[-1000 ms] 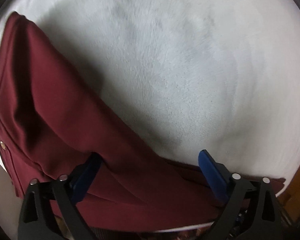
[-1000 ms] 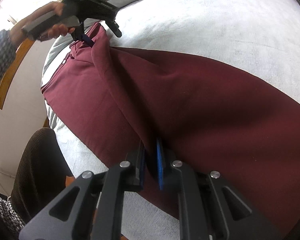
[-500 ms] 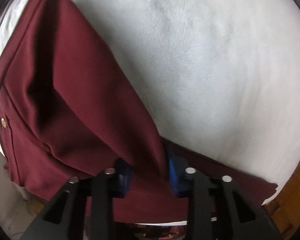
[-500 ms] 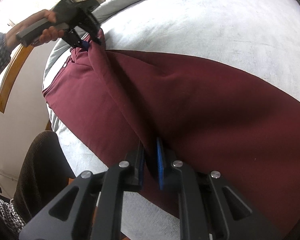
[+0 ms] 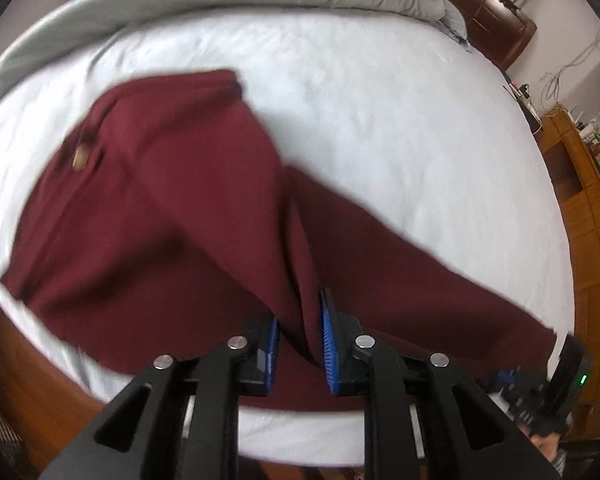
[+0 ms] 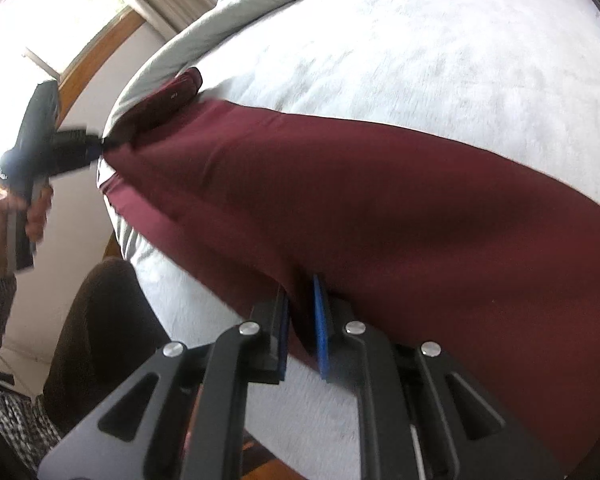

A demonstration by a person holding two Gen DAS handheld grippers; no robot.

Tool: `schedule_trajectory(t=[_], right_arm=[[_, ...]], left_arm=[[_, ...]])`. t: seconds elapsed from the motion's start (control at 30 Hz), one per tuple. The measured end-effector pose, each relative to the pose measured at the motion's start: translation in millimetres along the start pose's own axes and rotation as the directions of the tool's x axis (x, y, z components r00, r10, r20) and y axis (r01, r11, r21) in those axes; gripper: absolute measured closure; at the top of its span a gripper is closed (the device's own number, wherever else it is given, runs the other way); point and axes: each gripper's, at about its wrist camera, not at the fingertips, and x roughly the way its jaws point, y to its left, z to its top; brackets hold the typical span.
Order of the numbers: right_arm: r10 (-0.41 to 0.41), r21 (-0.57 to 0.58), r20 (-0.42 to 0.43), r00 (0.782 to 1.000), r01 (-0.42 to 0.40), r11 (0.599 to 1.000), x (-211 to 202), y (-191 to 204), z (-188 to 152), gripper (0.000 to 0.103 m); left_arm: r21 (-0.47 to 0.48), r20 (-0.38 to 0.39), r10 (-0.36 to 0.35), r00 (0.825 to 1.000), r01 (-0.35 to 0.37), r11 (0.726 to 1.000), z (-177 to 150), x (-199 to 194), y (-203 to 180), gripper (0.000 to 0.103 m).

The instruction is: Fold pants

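right tool (image 6: 300, 320): pinches pants (image 6: 380, 200) fabric at the bed's (image 6: 420, 40) near edge.
left tool (image 5: 298, 336): clamped on a raised fold at the waist end.
technique: likely lift both together, cloth taut, lay edge onto edge.

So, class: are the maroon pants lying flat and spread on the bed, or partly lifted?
Partly lifted. The pants rise in a pinched ridge to each gripper, left and right.
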Motion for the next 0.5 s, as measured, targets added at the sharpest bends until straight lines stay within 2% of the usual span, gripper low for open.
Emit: schedule_trajectory(t=[0.1,0.17,0.3,0.37,0.43,0.5], right_arm=[[-0.048,-0.033,-0.046,0.998,0.047,0.998,12,7,-6,0.091],[-0.065,-0.043,-0.058,0.996,0.062,0.997,15,10,-5,0.088],[-0.049,-0.006,-0.053,0.997,0.049,0.999,9,12,-4,0.086],[-0.050,-0.002,-0.044,0.998,0.050,0.999,7,15,-6,0.081],[-0.075,-0.030,-0.036,0.997,0.074,0.997,8,20,-6,0.083],[-0.117,-0.060,-0.055,0.992,0.114,0.992,14,27,-7,0.091]], left_arm=[[-0.026,-0.071,0.009,0.997,-0.011,1.000,-28,26,22,0.080],[-0.045,-0.112,0.022,0.993,-0.027,0.999,-36,43,29,0.072],[-0.045,-0.126,0.029,0.992,-0.035,0.998,-19,54,31,0.064],[-0.030,-0.127,0.035,0.991,-0.039,0.999,-16,55,15,0.062],[-0.015,-0.123,0.043,0.991,-0.045,0.999,-15,58,3,0.061],[-0.048,-0.118,0.026,0.993,-0.032,0.998,-14,58,0,0.062]])
